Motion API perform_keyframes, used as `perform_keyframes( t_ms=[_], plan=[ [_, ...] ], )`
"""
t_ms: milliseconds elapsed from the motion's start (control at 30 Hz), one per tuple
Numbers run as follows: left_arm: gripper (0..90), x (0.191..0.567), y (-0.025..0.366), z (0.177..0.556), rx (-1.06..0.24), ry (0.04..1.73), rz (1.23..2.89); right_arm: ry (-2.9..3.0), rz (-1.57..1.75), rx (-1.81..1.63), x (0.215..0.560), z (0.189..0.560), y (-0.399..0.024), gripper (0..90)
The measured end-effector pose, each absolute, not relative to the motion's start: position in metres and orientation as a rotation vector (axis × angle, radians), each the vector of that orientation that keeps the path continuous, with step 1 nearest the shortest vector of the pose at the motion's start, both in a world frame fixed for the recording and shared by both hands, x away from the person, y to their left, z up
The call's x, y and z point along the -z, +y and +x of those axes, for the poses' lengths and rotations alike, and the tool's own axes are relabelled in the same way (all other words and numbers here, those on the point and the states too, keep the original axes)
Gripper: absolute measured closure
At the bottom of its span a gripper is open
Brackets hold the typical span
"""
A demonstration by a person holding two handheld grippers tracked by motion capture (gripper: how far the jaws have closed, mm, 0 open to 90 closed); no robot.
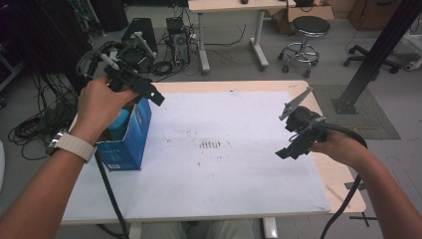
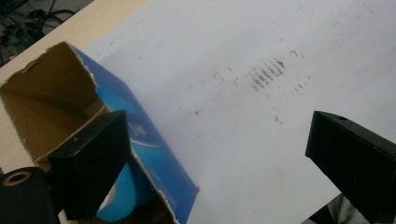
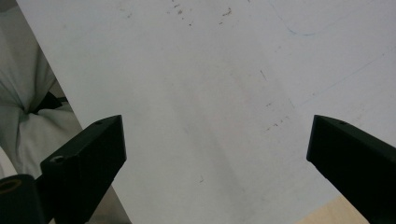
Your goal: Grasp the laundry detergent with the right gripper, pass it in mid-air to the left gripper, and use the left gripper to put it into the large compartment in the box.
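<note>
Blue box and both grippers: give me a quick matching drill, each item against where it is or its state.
Items:
1. blue box
2. left gripper
3. right gripper
4. light blue roll

States:
A. inside the box
B. open, above bare white sheet near the table's right edge
C. top torn open, at the table's left edge
D. open, above the box

Pairs: 1-C, 2-D, 3-B, 4-A

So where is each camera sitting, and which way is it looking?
High view: above the person's side, facing forward and down on the table; both forearms, left tongs, right tongs.
Left gripper view: on the left tongs, facing the torn blue box; two open jaws.
Right gripper view: on the right tongs, facing the white sheet; two open jaws.
Shared: box and sheet, high and left views.
</note>
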State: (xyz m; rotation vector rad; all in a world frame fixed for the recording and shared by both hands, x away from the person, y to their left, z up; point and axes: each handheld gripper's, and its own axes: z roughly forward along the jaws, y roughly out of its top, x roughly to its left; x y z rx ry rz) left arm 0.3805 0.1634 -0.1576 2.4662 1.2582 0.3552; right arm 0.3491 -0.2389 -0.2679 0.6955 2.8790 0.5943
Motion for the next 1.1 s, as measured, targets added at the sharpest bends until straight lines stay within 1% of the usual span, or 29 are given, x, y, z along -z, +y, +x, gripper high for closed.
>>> perform_keyframes(
  t_ms=[233, 467, 800, 1000, 1100],
  plan=[
    [6.9, 0.169, 0.144, 0.383, -0.311, 1.157, 2.554, 2.881, 0.696, -0.587, 0.266, 0.352, -0.238, 4.4],
    [6.9, 0.175, 0.134, 0.381, -0.268, 1.060, 2.635, 2.881, 0.697, -0.593, 0.265, 0.354, -0.239, 4.4],
    [6.5, 0.183, 0.134, 0.373, -0.203, 0.941, 2.710, 2.875, 0.712, -0.592, 0.261, 0.357, -0.242, 4.4],
    [6.9, 0.186, 0.135, 0.363, -0.177, 0.813, 2.759, 2.876, 0.712, -0.587, 0.260, 0.359, -0.243, 4.4],
    [6.8, 0.189, 0.135, 0.359, -0.167, 0.777, 2.786, 2.871, 0.719, -0.592, 0.260, 0.360, -0.245, 4.4]
  ],
)
